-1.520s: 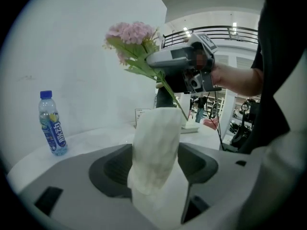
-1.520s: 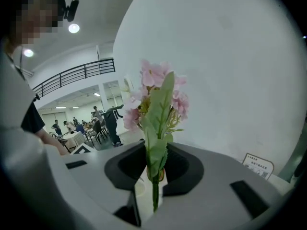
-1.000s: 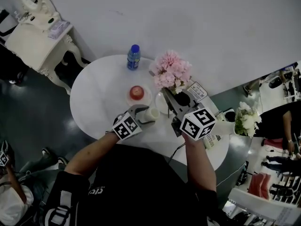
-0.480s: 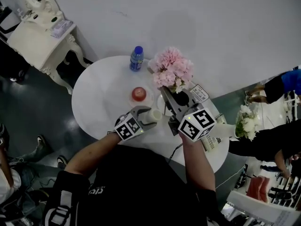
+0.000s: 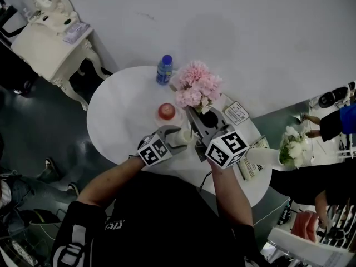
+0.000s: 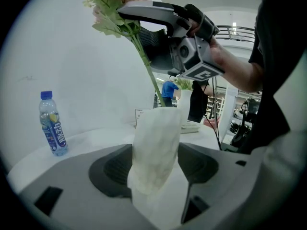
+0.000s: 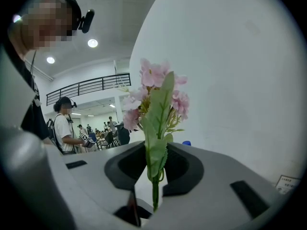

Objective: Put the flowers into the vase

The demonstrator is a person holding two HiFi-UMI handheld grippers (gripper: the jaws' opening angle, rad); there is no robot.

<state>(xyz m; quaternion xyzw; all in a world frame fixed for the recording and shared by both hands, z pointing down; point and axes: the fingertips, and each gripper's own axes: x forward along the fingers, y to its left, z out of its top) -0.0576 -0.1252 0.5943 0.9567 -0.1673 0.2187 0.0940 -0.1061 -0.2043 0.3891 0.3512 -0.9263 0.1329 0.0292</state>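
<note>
- Over the bench (image 5: pixel 119 115), the right gripper (image 7: pixel 154 172) has its fingers pinching the flowers (image 5: pixel 196 87) low on the green stem, with the pink blooms up top.
- Left gripper (image 5: pixel 177 138): fingers pressed on the white vase (image 6: pixel 157 147), holding it upright.
- From the left gripper view, the stem runs down to the vase mouth. Whether its end is inside, I cannot tell.
- The smart play: bring the stem straight above the opening, then lower it slowly with the vase held firm.
- Leaves bunch around the pinch and may snag the rim, so ease them through.
- Release only once the stem sits deep, or the top-heavy blooms could tip out.
</note>
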